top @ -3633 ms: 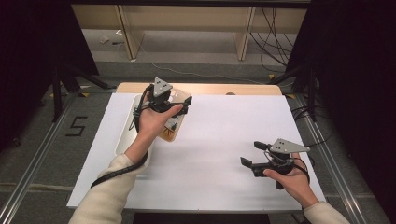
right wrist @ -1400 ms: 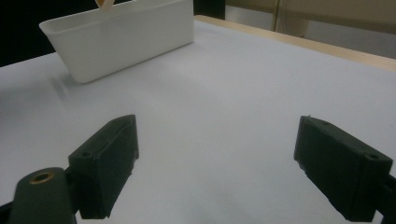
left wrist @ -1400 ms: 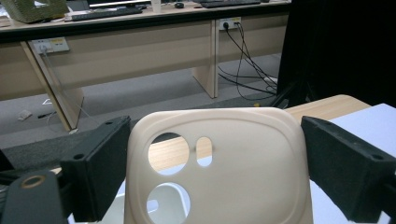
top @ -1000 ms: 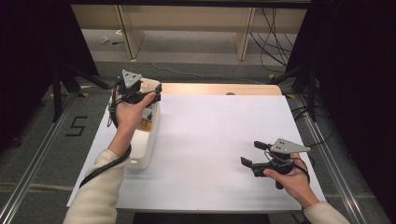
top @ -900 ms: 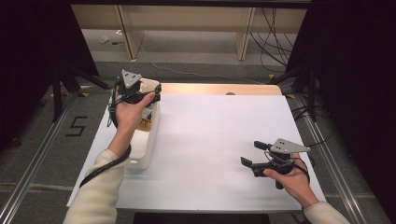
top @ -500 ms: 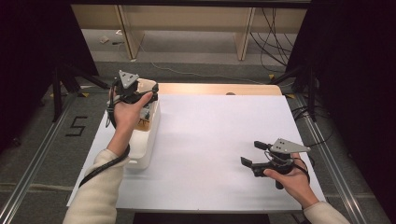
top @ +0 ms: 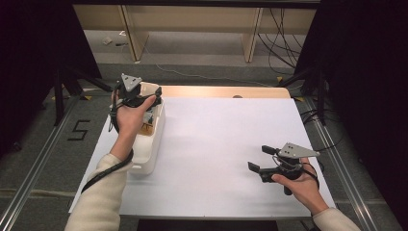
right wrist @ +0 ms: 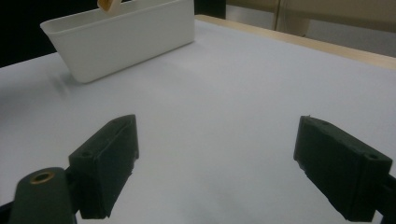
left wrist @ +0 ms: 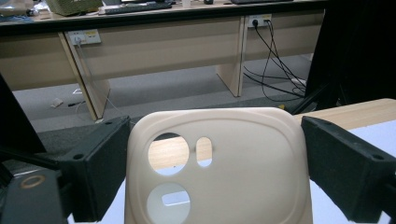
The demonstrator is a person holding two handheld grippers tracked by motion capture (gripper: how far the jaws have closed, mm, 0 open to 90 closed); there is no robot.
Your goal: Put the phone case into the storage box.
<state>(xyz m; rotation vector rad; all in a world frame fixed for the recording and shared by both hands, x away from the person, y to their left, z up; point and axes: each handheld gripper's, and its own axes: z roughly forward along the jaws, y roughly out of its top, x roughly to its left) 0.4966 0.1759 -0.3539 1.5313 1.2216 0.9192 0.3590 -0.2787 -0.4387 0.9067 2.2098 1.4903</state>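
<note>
both jaws of the left gripper (left wrist: 212, 163) clamp a cream phone case (left wrist: 217, 168) above the white bin (top: 149, 144); right gripper (right wrist: 224, 172) gapes empty.

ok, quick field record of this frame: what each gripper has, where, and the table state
left gripper: shut on cream plastic phone case with camera cut-outs, held over the far end of the white plastic bin
right gripper: open, holding nothing, low over the white table cover
bin position: left side of the cover
bin contents: small items, too unclear to name
case state: between both jaws, cut-outs facing the camera
</note>
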